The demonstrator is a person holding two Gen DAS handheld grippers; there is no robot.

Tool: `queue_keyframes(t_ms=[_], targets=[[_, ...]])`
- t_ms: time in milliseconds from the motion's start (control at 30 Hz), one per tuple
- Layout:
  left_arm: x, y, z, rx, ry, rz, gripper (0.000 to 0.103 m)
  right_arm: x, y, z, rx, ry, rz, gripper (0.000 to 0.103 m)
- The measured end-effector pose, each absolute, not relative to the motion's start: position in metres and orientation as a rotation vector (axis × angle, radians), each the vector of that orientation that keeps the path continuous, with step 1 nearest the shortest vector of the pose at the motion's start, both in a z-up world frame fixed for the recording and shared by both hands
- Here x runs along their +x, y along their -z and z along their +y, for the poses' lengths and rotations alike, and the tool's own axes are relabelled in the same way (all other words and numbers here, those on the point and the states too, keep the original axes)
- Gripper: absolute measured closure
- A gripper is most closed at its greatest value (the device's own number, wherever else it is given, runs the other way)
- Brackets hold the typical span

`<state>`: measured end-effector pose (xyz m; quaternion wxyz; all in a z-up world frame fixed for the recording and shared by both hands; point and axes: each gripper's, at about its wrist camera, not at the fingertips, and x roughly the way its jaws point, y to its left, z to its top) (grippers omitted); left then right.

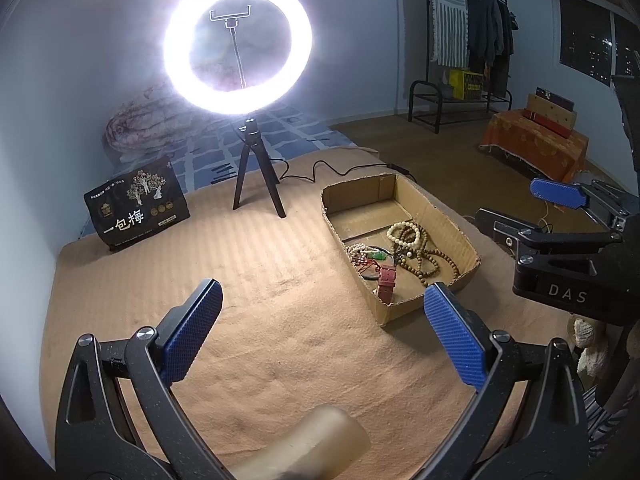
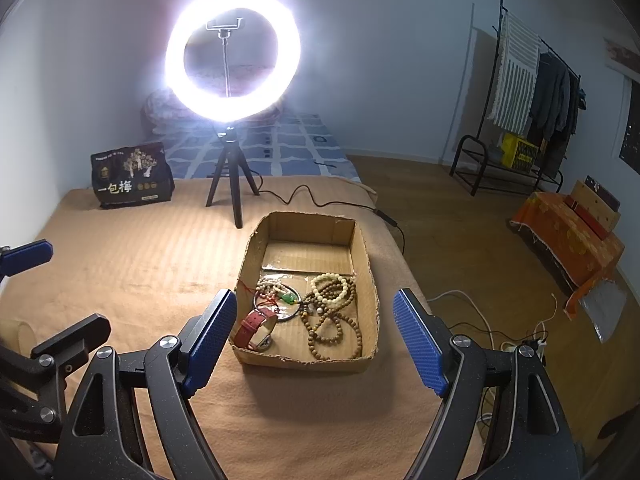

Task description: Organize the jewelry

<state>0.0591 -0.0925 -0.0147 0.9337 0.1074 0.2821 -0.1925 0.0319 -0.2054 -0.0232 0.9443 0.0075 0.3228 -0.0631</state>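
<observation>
Lying tangled: round wooden beads [image 2: 332, 320]

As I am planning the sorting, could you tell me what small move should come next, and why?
Probably ease the right gripper down toward the red watch in the cardboard box. Both grippers are open and empty, and the watch lies apart from the tangled beads, near the box's front corner.
</observation>
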Motion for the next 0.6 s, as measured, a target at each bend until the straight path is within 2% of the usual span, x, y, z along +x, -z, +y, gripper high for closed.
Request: queue_keyframes(t_ms=[600], targets=[[0.0576, 0.0129, -0.0935, 0.225, 0.394, 0.569, 0.000, 0.0333, 0.0249, -0.2023, 0.005, 0.126, 0.665, 0.023]])
